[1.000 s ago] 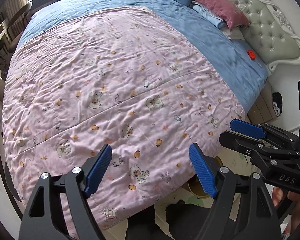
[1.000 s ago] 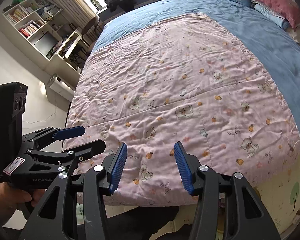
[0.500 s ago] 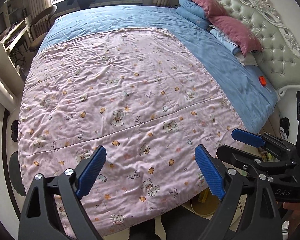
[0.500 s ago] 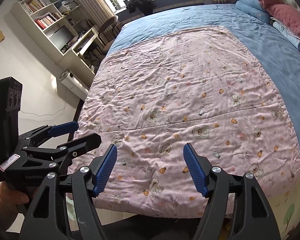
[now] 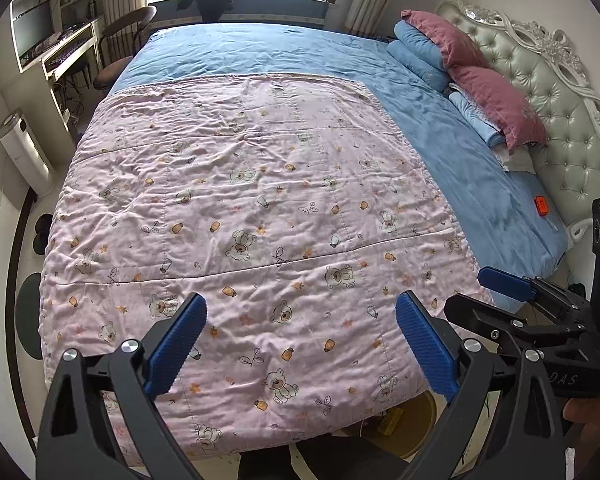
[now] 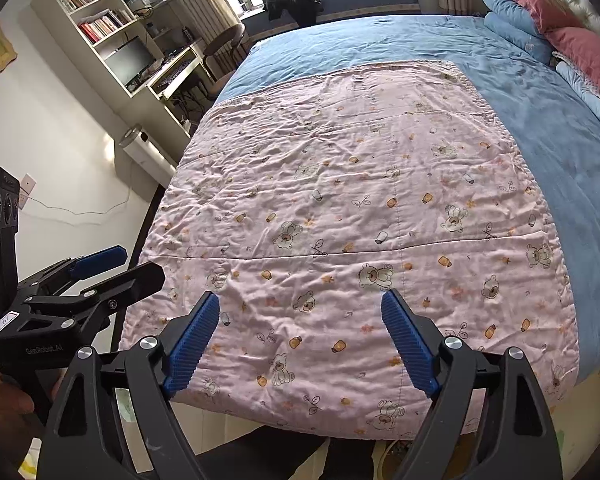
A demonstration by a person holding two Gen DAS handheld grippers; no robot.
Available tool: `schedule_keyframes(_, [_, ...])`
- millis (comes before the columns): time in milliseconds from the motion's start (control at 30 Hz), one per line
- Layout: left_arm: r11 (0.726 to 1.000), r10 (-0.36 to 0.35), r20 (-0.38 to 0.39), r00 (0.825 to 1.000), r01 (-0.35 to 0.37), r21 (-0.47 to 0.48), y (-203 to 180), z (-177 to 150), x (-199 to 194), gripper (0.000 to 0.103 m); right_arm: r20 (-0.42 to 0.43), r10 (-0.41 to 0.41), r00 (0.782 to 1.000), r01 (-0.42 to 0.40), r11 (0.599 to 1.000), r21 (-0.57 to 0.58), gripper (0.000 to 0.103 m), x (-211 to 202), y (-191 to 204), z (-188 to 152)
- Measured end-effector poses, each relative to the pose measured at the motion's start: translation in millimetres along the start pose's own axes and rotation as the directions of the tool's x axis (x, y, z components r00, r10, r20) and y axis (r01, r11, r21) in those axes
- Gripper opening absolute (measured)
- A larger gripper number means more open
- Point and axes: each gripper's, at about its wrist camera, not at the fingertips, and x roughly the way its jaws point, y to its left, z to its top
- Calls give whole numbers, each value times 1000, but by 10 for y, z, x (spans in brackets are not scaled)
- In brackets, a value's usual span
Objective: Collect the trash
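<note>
Both views look down across a wide bed (image 5: 260, 52) from its near edge. A pink quilt (image 5: 260, 216) printed with small bears and jars covers the nearer part of the bed, lying wrinkled over a blue bedspread (image 5: 460, 168) that shows beyond it and along the headboard side.

The left gripper (image 5: 298, 344) hangs above the quilt's near edge. Its blue ribbed pads are spread far apart and its jaws are opening, with nothing between them but the quilt below. The right gripper (image 6: 300, 340) hangs just beside it, also over the near edge, its jaws likewise spread and opening on empty air. Each gripper shows in the other's view: the right one at the right edge of the left wrist view, the left one at the left edge of the right wrist view, each with part of a person's hand around its handle.

A small orange object (image 5: 542, 205) lies on the blue bedspread near the tufted headboard (image 5: 560, 92), well apart from both grippers; what it is cannot be told. Under the quilt's hanging edge, on the floor, a round tan container (image 5: 416, 424) shows with something yellowish inside it, too hidden to identify.

Red and blue pillows (image 5: 488, 92) are stacked against the headboard. Beyond the bed stand a desk (image 6: 172, 76) with a monitor, a bookshelf (image 6: 100, 12) and a chair (image 5: 120, 52).
</note>
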Motion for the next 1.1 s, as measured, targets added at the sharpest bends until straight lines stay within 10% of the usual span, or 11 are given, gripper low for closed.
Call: schedule_keyframes(1100, [995,62,-2,998,-62,-75,171,10,-26,96,-23,32,999,-33,999,-11,81,131,31,40])
